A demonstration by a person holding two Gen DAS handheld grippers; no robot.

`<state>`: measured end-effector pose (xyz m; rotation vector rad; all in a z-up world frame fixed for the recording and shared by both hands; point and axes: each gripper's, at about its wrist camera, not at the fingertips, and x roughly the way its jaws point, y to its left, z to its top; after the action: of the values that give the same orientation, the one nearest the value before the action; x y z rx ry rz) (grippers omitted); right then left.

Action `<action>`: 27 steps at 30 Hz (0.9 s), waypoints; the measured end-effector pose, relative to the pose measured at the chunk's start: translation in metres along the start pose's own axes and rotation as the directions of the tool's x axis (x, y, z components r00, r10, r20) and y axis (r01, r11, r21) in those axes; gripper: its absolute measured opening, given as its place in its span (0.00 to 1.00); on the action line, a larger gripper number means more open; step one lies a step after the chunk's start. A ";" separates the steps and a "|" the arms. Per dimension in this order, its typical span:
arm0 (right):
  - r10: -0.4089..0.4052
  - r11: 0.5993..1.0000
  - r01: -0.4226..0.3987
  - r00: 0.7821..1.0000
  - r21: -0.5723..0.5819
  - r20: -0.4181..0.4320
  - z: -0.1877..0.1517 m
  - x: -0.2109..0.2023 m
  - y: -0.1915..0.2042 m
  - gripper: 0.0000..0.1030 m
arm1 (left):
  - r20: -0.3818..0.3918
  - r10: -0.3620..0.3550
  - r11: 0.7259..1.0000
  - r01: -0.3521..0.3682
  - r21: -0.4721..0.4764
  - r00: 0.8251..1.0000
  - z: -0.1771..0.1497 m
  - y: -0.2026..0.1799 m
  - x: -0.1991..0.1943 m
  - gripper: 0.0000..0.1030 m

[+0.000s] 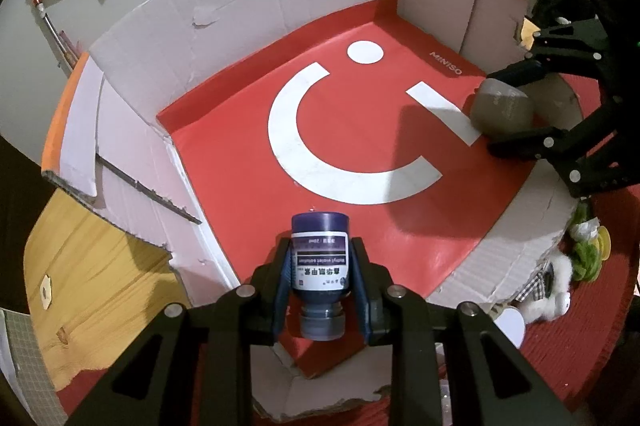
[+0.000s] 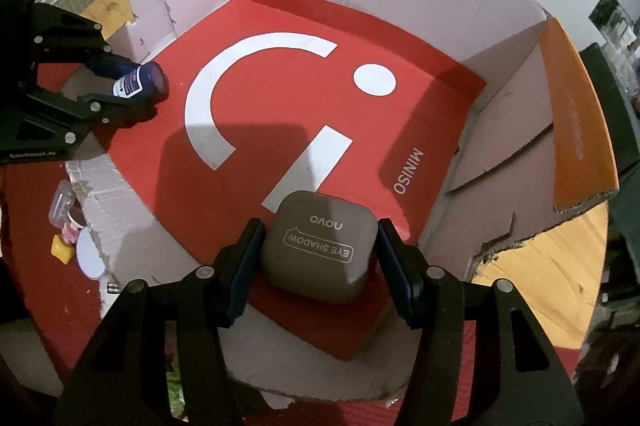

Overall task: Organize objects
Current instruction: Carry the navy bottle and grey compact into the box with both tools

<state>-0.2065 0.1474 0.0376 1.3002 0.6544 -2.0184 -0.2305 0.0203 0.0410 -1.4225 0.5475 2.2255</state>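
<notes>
— Fingers of the left gripper [image 1: 319, 276] are clamped on the label of a small purple bottle [image 1: 319, 262], one pad on each side, its base pointing out over the near edge of the cardboard box [image 1: 240, 10]. Why hold it that way?

— Likely to set it down inside, base first or on its side. The right gripper [image 2: 318, 254] does the same with an eye shadow case [image 2: 320, 246]: pads pinch its two opposite sides, and it hangs just above the red liner [image 2: 280, 98] at the near edge, towards the right corner.

— Anything in the way?

— Not inside; the liner shows only its white smile print. The box walls stand high on three sides, so both tools come in over the low torn near wall.

— And outside?

— Clutter by that wall: a white disc [image 2: 91, 254], a yellow piece [image 2: 62, 250], a clear small container [image 2: 60, 206]. Wooden tabletop [image 1: 92, 266] shows at the left corner.
</notes>
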 end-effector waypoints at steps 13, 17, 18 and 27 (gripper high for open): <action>0.003 1.000 -0.003 1.000 -0.006 -0.011 -0.001 0.000 0.000 0.54 | 0.002 0.053 0.996 -0.053 0.072 0.999 -0.004 -0.006 -0.006 0.28; 0.003 1.000 -0.003 1.000 -0.006 -0.011 0.000 0.000 0.000 0.54 | 0.004 0.049 0.997 -0.049 0.064 0.999 -0.005 -0.003 -0.008 0.28; 0.003 1.000 -0.003 1.000 -0.007 -0.011 0.000 0.001 0.000 0.54 | 0.004 0.046 0.997 -0.046 0.061 0.999 -0.006 -0.001 -0.008 0.28; -0.001 1.000 0.001 1.000 -0.006 -0.010 -0.001 0.000 0.002 0.54 | 0.011 0.051 0.998 -0.052 0.046 0.999 -0.005 -0.007 -0.005 0.35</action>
<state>-0.2045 0.1468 0.0370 1.3078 0.6649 -2.0106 -0.2209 0.0224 0.0433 -1.3883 0.6346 2.2437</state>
